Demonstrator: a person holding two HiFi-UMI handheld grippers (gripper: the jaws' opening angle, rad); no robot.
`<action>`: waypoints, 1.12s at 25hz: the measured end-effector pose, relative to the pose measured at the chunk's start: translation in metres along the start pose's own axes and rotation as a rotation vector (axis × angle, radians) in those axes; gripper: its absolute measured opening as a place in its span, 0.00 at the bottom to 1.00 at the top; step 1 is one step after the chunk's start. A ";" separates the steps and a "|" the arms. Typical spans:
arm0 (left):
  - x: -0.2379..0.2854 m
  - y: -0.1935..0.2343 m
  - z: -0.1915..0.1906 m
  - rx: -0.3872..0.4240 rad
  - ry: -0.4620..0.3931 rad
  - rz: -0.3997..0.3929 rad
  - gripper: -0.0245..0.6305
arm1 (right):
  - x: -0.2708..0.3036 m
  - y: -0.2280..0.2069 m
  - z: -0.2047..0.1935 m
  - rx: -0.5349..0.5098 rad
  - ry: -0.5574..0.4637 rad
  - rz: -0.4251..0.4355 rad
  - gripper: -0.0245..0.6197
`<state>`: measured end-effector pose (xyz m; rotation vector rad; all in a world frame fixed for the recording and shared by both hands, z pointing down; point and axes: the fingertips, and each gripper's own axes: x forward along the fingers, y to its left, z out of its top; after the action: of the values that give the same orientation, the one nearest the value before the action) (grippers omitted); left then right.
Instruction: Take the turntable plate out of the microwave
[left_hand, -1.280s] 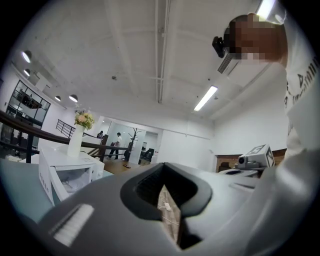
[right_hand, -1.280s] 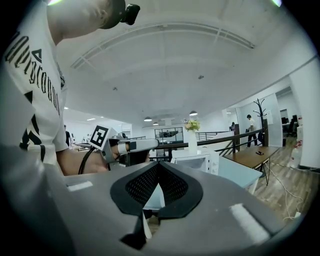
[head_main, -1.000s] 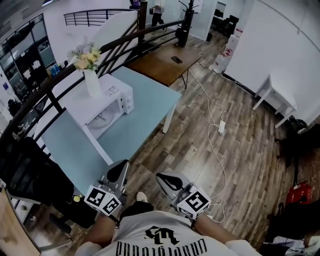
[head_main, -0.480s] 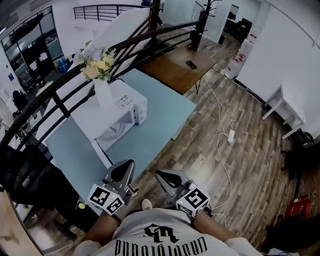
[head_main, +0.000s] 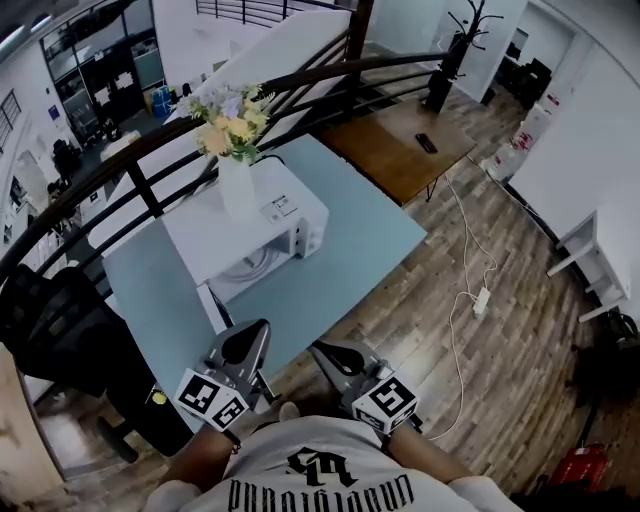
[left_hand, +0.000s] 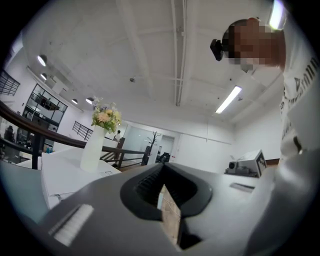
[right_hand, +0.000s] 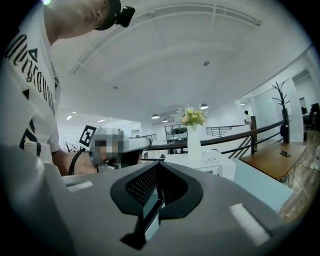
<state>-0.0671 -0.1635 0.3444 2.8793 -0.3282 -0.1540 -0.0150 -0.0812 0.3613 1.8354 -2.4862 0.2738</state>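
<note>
Left hand-held gripper: jaws pressed together, nothing in them, just short of the tabletop's near edge. Microwave stands toward the far edge with its door open. The turntable plate lies flat inside the cavity. Probably glass, so weighty, stiff, slick and breakable; best taken by the front rim and lifted level. The label on the microwave's top is too small to read. Right hand-held gripper: jaws together, empty.

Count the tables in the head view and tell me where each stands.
3: the light blue table bearing the microwave, the brown wooden table beyond it, the white table at the right edge. Others may be hidden.
</note>
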 end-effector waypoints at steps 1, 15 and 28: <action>0.002 0.004 -0.002 -0.002 -0.003 0.021 0.11 | 0.004 -0.006 -0.002 0.006 0.004 0.019 0.04; 0.073 0.024 -0.021 0.029 -0.019 0.323 0.11 | 0.031 -0.109 0.008 0.005 0.040 0.314 0.04; 0.095 0.016 -0.024 0.093 -0.078 0.597 0.11 | 0.031 -0.171 0.012 -0.001 0.067 0.516 0.04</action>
<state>0.0245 -0.1957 0.3645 2.7223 -1.2077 -0.1429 0.1392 -0.1609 0.3743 1.1272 -2.8627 0.3392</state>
